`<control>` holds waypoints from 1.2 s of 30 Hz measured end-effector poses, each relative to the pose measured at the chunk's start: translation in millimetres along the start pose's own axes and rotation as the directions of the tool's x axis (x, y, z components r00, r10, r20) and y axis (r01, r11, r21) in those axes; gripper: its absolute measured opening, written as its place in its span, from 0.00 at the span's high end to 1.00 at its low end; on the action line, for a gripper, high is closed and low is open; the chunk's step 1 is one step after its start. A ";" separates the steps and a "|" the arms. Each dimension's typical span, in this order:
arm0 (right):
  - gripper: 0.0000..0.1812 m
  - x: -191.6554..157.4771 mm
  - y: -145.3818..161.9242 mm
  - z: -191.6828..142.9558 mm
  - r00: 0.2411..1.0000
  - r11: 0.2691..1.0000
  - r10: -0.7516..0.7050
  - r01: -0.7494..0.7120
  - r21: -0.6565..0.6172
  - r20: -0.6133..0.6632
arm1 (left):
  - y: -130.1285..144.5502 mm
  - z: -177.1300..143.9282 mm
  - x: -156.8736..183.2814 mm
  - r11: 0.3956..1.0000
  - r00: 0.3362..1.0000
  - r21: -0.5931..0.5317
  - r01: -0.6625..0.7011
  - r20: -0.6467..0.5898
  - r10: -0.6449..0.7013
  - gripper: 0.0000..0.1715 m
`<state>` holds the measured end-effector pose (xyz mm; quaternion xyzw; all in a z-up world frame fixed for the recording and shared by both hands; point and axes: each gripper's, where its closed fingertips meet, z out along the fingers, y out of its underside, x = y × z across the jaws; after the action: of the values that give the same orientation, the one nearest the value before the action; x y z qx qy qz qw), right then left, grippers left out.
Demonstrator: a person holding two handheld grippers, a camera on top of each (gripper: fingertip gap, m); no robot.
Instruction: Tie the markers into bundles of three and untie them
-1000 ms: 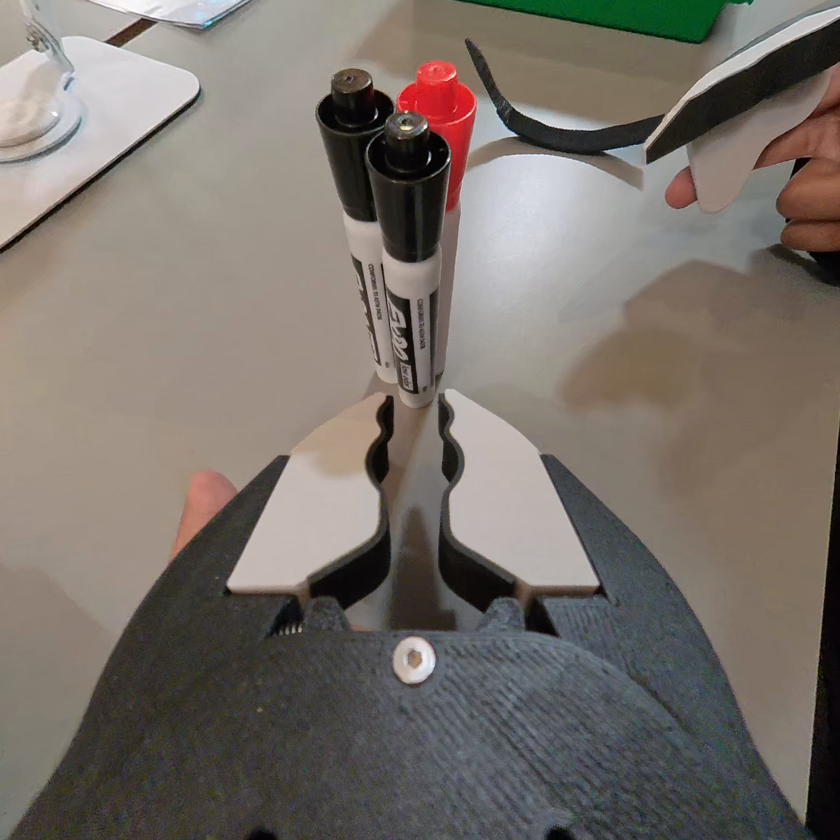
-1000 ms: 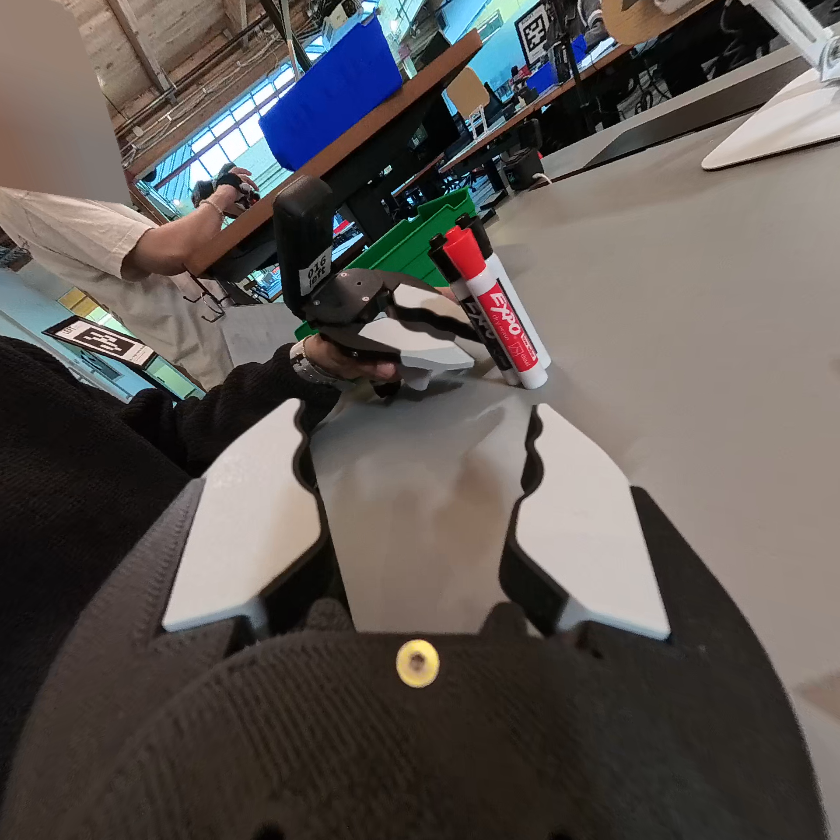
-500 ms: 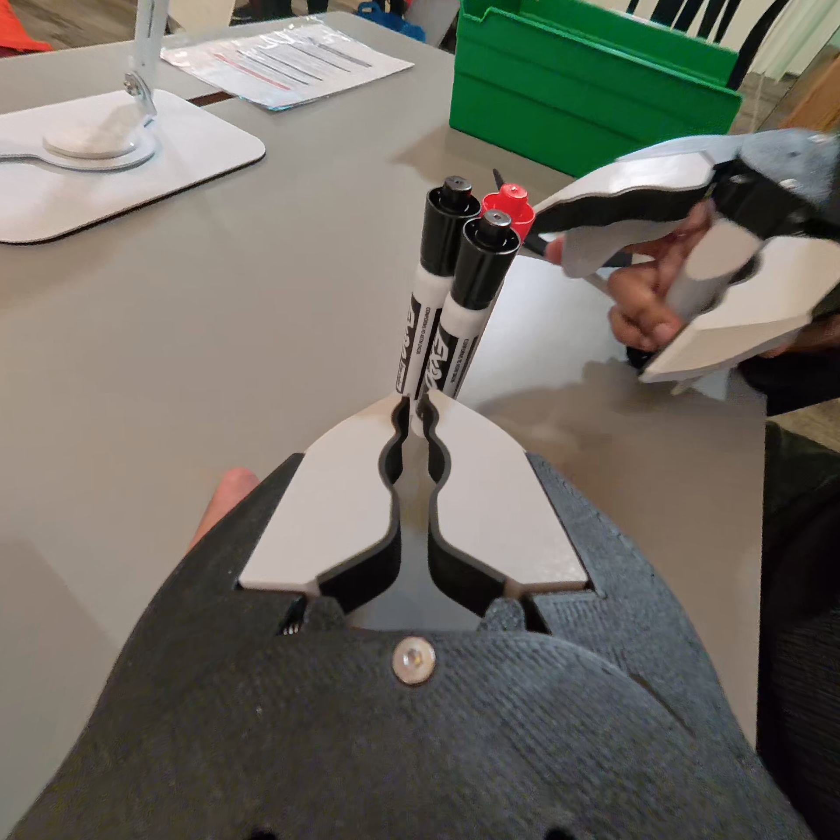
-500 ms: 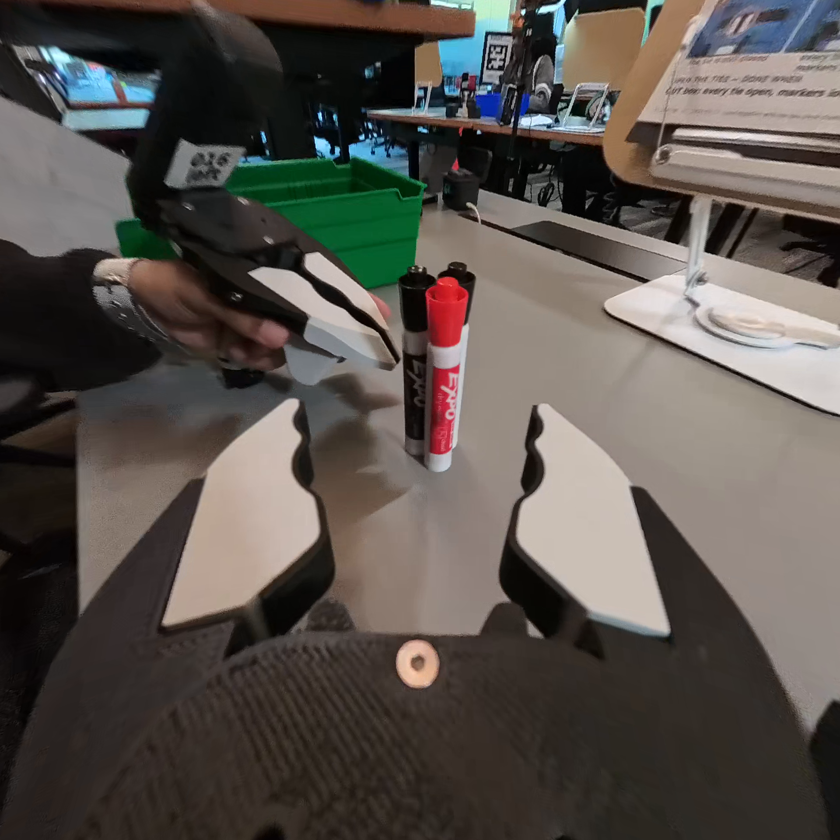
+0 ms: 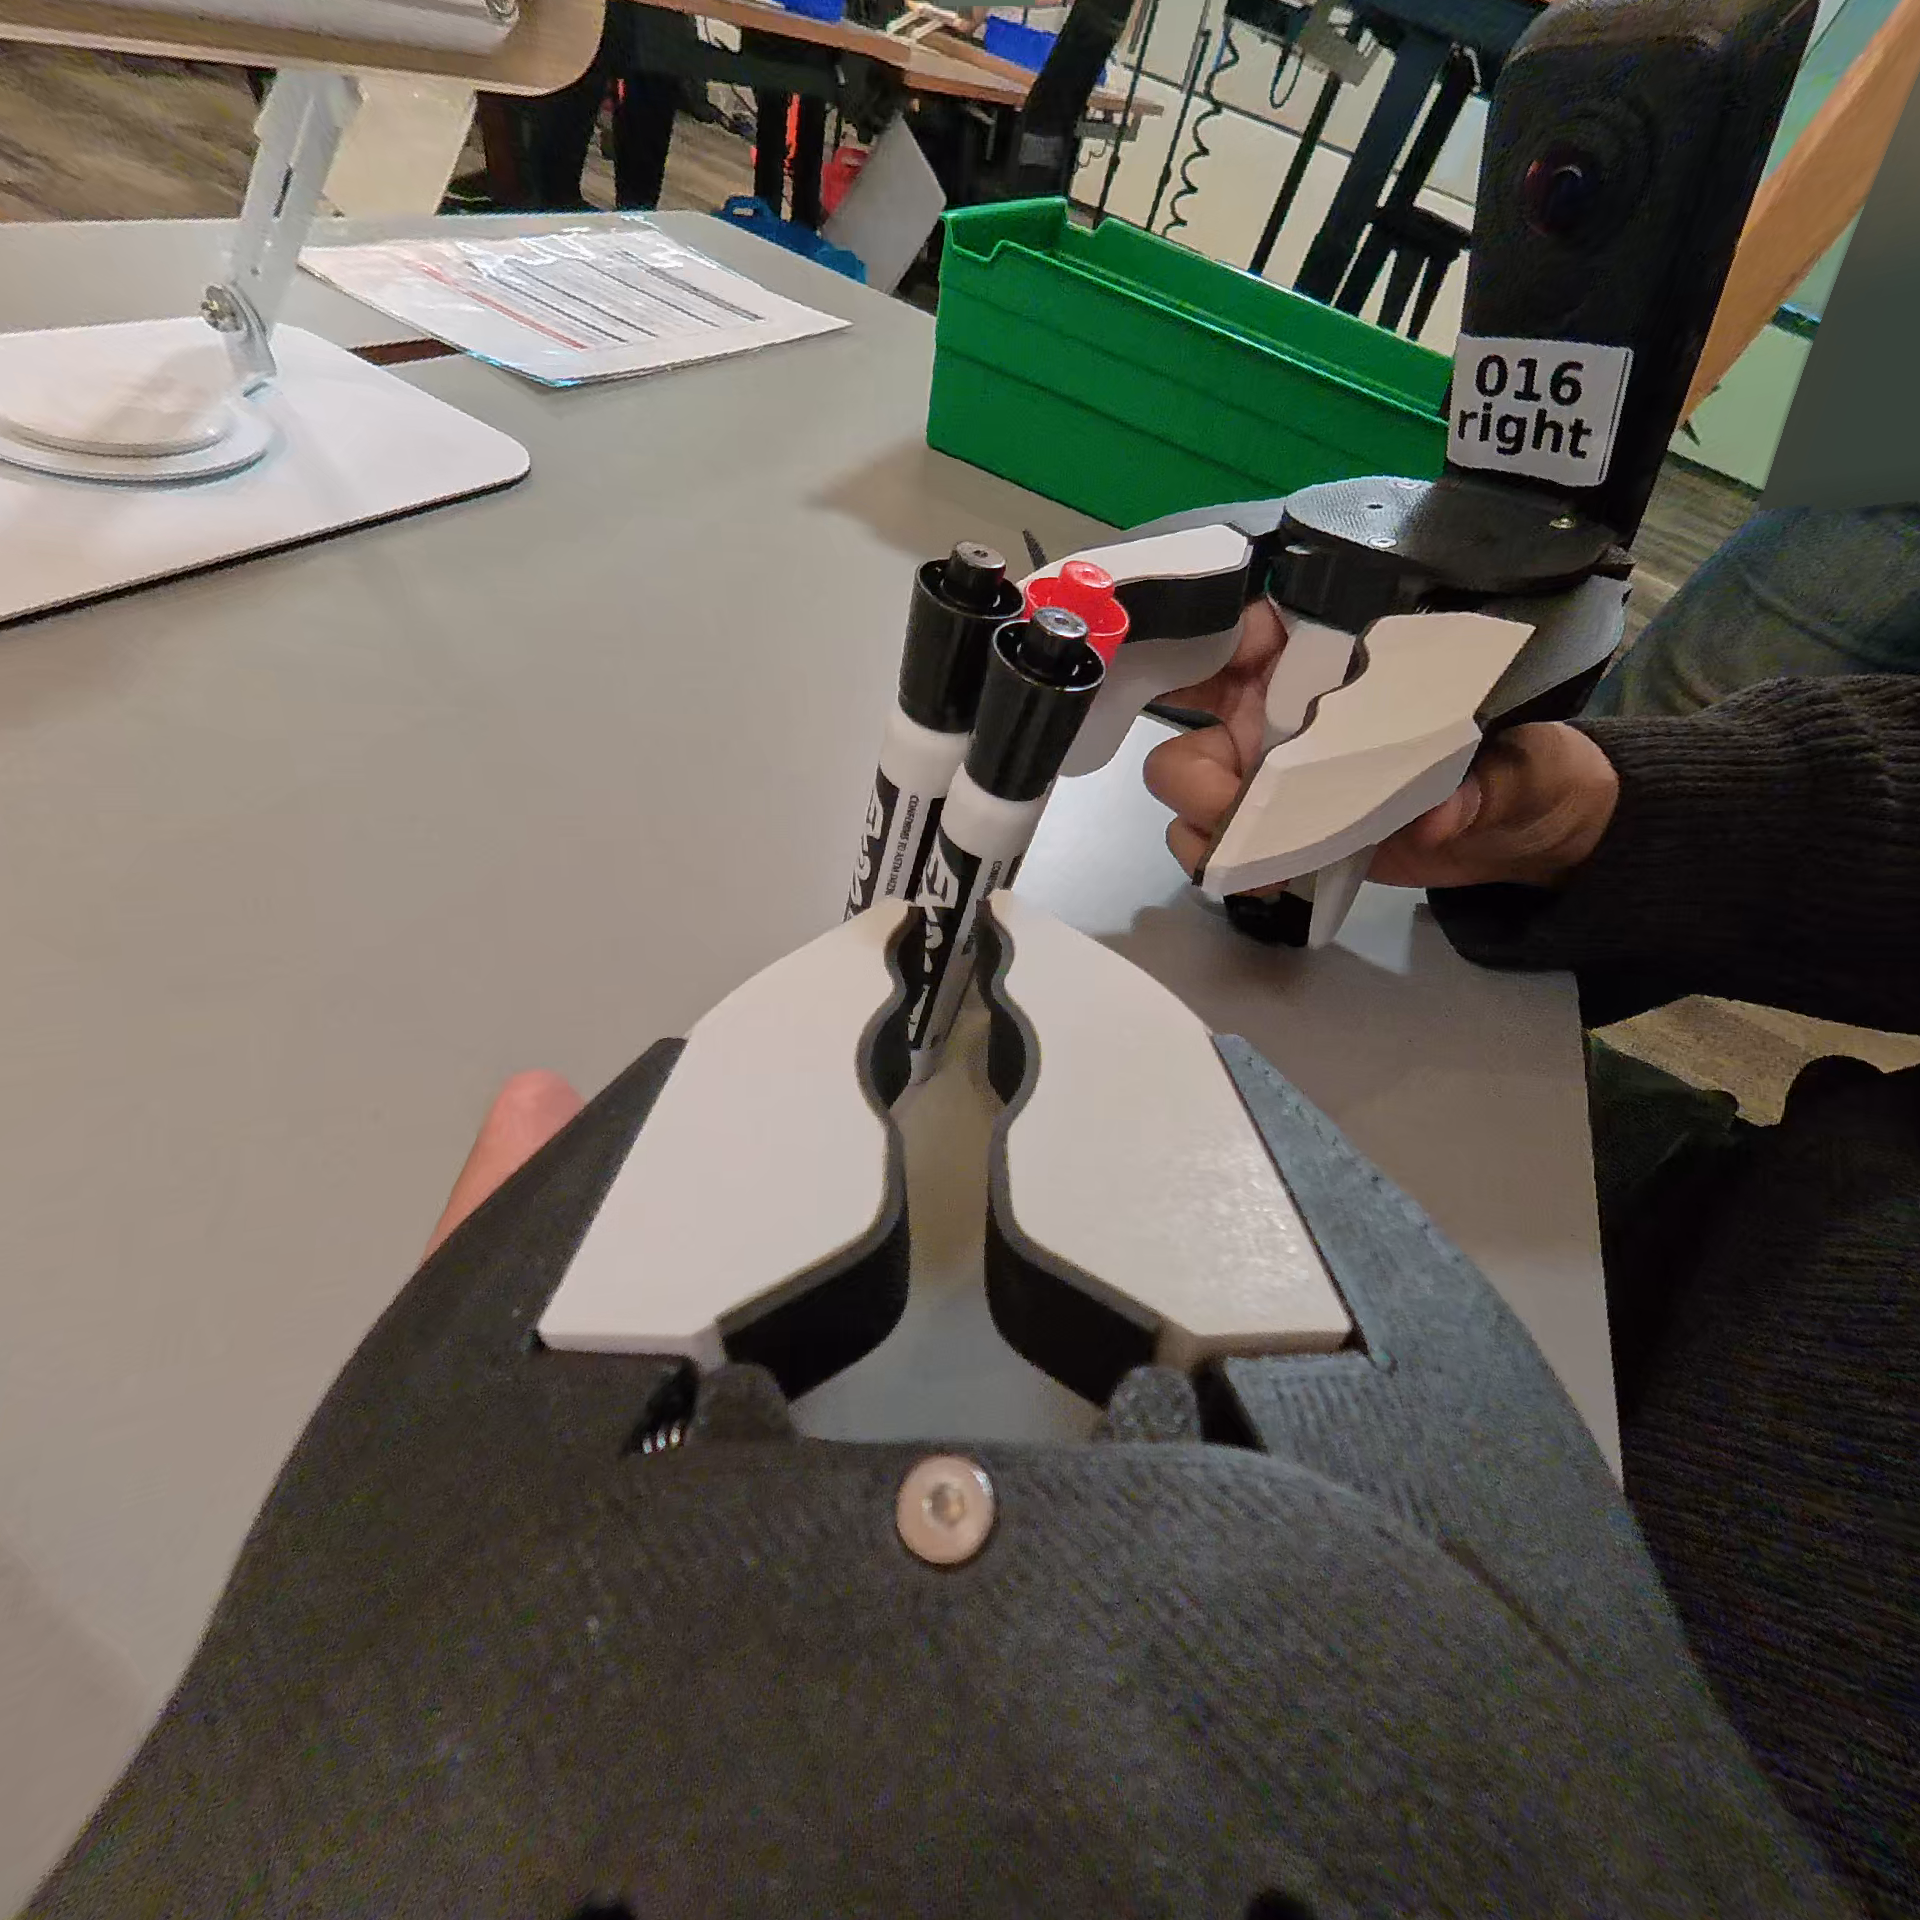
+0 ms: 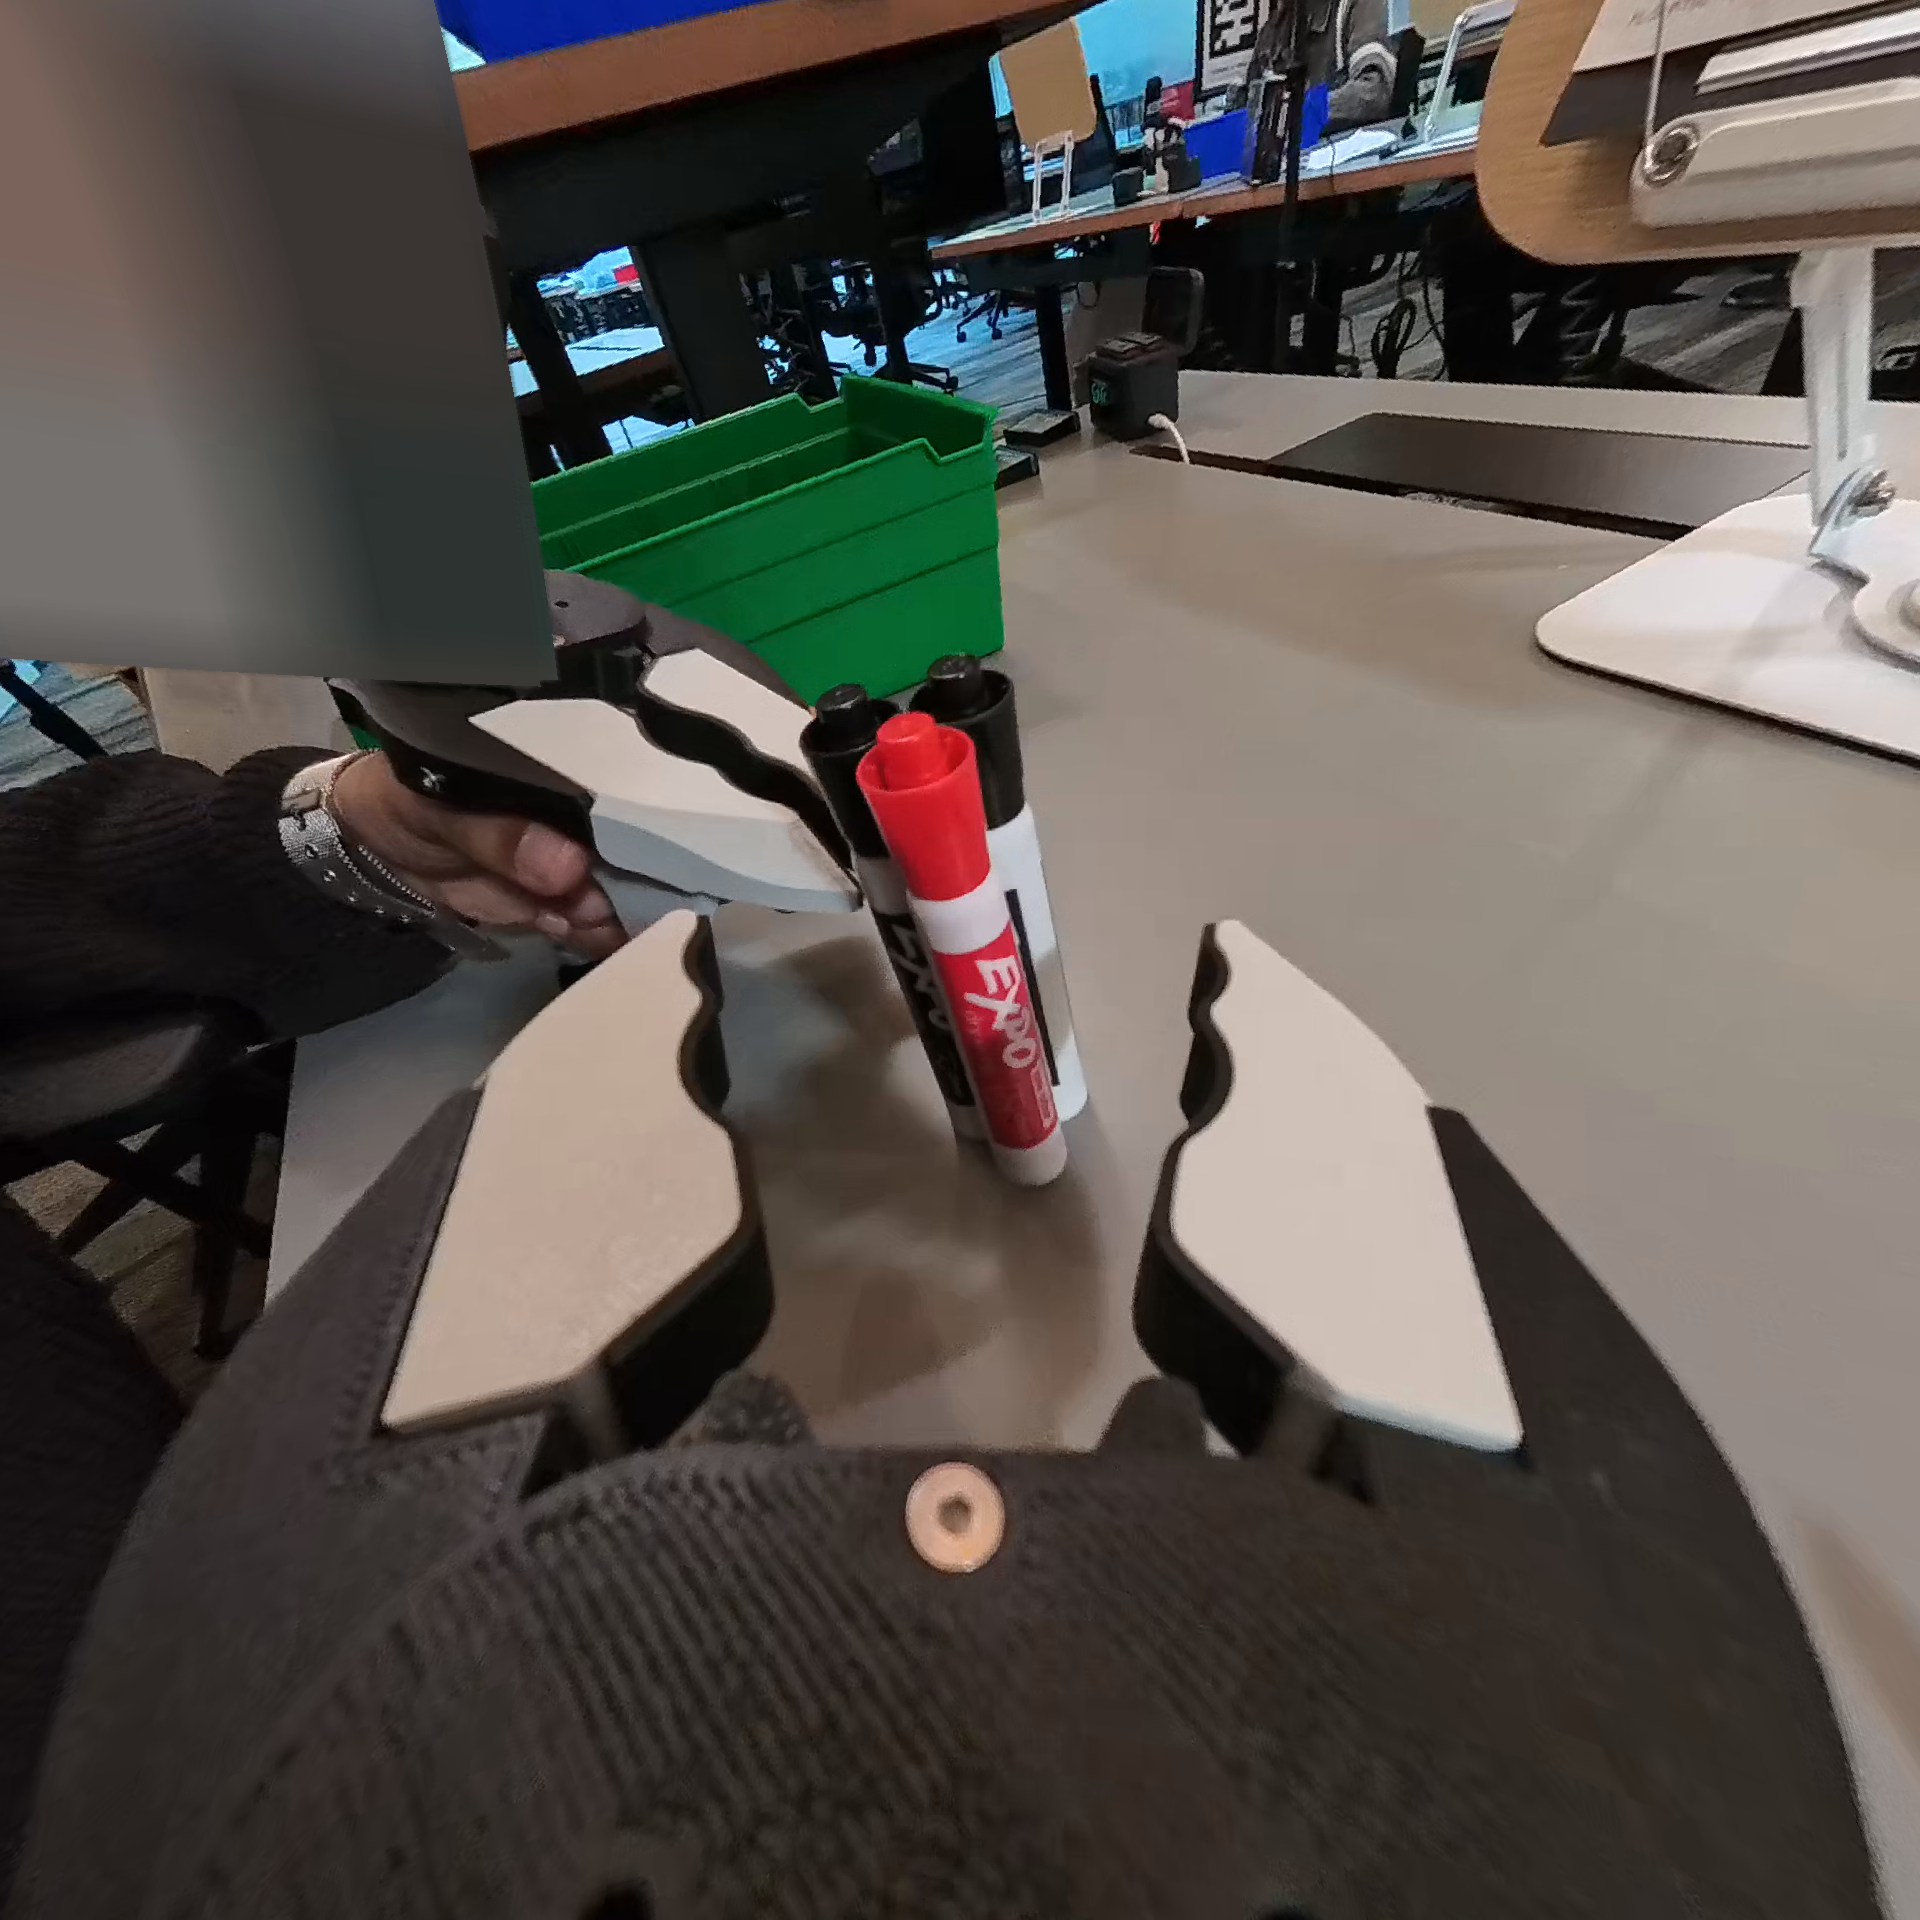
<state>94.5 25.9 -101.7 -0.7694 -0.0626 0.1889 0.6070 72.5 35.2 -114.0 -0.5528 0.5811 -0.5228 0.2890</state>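
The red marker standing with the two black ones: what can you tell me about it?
The red marker has a red cap on top, a white barrel and a red printed label. It stands nearly upright, cap up, on the grey table, pressed against two black markers behind it. The left gripper is shut on the black ones; whether it touches the red is unclear. The right gripper has its jaws open on either side, not touching.
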 end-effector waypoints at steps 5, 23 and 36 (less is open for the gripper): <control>0.52 -2.1 1.4 3.4 1.000 1.000 -0.012 0.012 -0.016 0.007 | -1.4 -0.3 1.4 1.000 1.000 0.018 0.011 -0.018 -0.011 0.94; 0.53 -1.5 1.9 3.6 1.000 1.000 -0.004 0.005 -0.020 0.010 | -3.3 -3.0 -3.9 0.997 0.998 0.041 0.066 -0.026 -0.065 0.94; 0.54 3.9 -7.7 -6.4 0.998 0.996 0.059 -0.061 0.070 0.033 | -2.9 -16.2 4.1 0.989 0.989 -0.022 0.146 0.014 -0.146 0.88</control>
<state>101.4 23.3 -93.9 -0.7458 -0.0422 0.2210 0.6270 57.7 36.5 -105.7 -0.6004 0.5432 -0.5323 0.2471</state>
